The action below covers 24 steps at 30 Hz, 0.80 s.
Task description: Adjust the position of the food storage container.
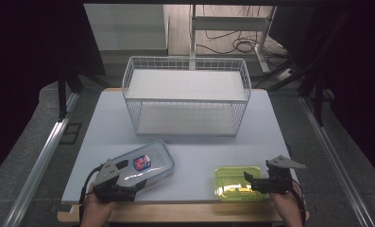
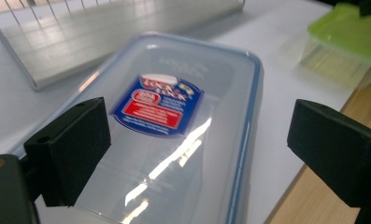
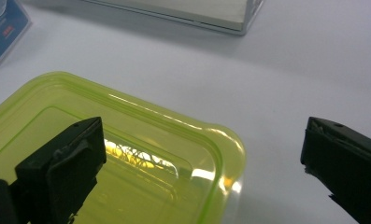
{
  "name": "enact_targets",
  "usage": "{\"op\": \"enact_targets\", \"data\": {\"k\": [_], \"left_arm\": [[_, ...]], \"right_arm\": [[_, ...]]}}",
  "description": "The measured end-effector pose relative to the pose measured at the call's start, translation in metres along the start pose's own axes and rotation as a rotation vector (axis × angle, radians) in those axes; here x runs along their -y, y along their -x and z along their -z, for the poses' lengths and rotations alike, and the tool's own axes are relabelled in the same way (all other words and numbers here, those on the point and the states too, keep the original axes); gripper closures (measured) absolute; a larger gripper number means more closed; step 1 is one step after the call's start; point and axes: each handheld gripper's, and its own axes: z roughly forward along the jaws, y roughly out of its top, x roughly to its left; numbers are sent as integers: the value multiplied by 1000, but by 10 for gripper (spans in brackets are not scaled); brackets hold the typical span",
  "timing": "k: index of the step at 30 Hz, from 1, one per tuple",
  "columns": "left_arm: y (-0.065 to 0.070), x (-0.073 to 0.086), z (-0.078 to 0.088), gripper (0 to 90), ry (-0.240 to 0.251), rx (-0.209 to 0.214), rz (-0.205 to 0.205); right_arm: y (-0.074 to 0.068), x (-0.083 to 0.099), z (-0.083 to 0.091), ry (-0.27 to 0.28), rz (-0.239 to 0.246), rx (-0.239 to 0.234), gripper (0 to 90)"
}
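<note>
While we hold both tools low at the near edge of the white table (image 1: 194, 142), our left gripper (image 1: 128, 182) hovers over the near end of the clear box with the blue-rimmed lid (image 1: 145, 163). Its jaws stand wide apart, one over the lid's near left part and the other out past the lid's right edge, and nothing is pinched between them. In the left gripper view the box (image 2: 183, 135) runs away from the jaws, its red and blue label (image 2: 157, 107) just ahead of the left jaw.

Our right gripper (image 1: 251, 182) sits at the right side of the green container (image 1: 237, 182), jaws likewise spread wide. In the right gripper view the left jaw hangs over the green lid (image 3: 127, 154), while the right jaw stands well off to the side over bare table; the lid's rounded corner lies between them. Whether the left jaw touches the lid we cannot tell.

Beyond both grippers, well apart from them, the white wire rack (image 1: 187, 94) stands at the far half of the table. The two containers lie apart from each other, the clear one to the left of the green one.
</note>
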Motion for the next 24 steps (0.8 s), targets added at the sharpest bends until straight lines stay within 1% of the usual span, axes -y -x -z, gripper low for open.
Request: {"op": "enact_targets", "data": {"k": [3, 6, 9, 14, 18, 20, 21, 22, 23, 24], "left_arm": [[5, -1, -2, 60, -27, 5, -23], [6, -1, -2, 61, -20, 31, -20], [6, -1, 0, 62, -9, 33, -17], [5, 0, -2, 61, -15, 35, -4], [5, 0, -3, 61, -21, 36, -6], [6, 0, -3, 60, -22, 35, -12], [5, 1, -3, 59, -17, 44, -9], [5, 1, -3, 58, -17, 44, -9], [5, 1, -3, 57, -13, 47, -5], [5, 1, -3, 57, -11, 47, -4]], "right_arm": [[-3, -1, 0, 12, 14, -1, 0], [-3, -2, 1, 8, 14, 5, 0], [-3, -2, 3, -3, 20, 21, 0], [-5, 0, 3, -17, 42, 34, 0], [-11, -2, 6, -30, 60, 8, 0], [-15, -3, 9, -42, 76, -34, 0], [-18, -4, 9, -44, 82, -59, 0], [-18, -4, 9, -44, 82, -59, 0], [-23, -5, 11, -62, 87, -78, 49], [-26, -5, 12, -64, 88, -86, 84]]}}
